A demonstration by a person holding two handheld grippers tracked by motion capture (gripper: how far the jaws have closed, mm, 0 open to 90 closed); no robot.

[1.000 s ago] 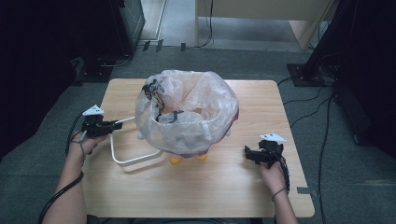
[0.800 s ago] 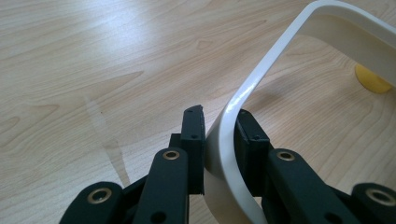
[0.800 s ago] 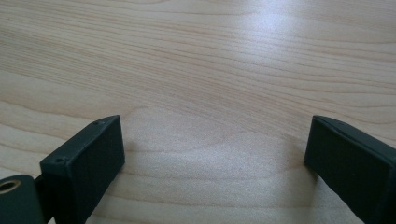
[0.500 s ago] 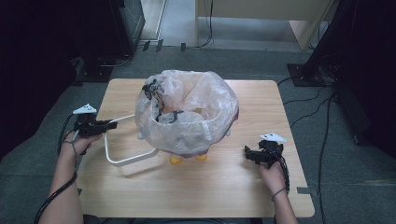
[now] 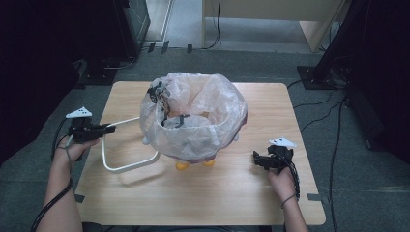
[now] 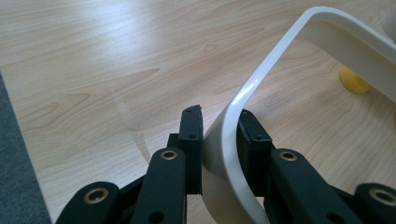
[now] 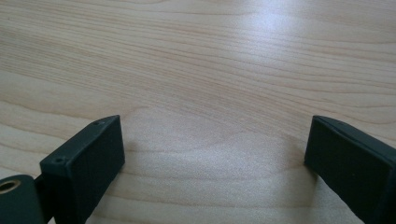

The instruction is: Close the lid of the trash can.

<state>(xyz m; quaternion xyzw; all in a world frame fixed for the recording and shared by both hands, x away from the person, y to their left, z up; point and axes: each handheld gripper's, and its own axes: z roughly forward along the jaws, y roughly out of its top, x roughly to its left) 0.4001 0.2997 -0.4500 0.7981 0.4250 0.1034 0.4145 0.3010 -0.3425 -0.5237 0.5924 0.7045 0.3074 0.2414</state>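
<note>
A: High view first. What's seen at the L side?

B: The left gripper (image 5: pixel 109 128) is seen at mid-left of the frame, over the table (image 5: pixel 193 203) edge. Its jaws are clamped on the white handle (image 5: pixel 126 166), a bent loop that runs from the gripper down toward lower centre and back up to the bin (image 5: pixel 193 123). The handle's far corner is lifted off the wood; a shadow is cast under it.

A: And the bin?

B: It's placed at frame centre, lined w/ a clear plastic bag (image 5: pixel 212 140) that's folded over the rim. Yellow feet (image 5: pixel 183 166) are seen below it. Dark bits are seen along the rim at upper left; what they are can't be told.

A: R side?

B: The right gripper (image 5: pixel 255 158) is held at lower right, low over bare wood, well apart from the bin. Nothing is held in it.

A: Left gripper view?

B: The handle (image 6: pixel 280 60) is pinched between the two black jaws at bottom centre, pads pressed on both faces of the white strip. From there it's curved up to the upper right corner. One yellow foot (image 6: pixel 354 80) is seen at right, beyond it.

A: Right gripper view?

B: Jaws are spread wide, one at lower left, one at lower right. Between them just table (image 7: pixel 210 93) grain is seen.
</note>
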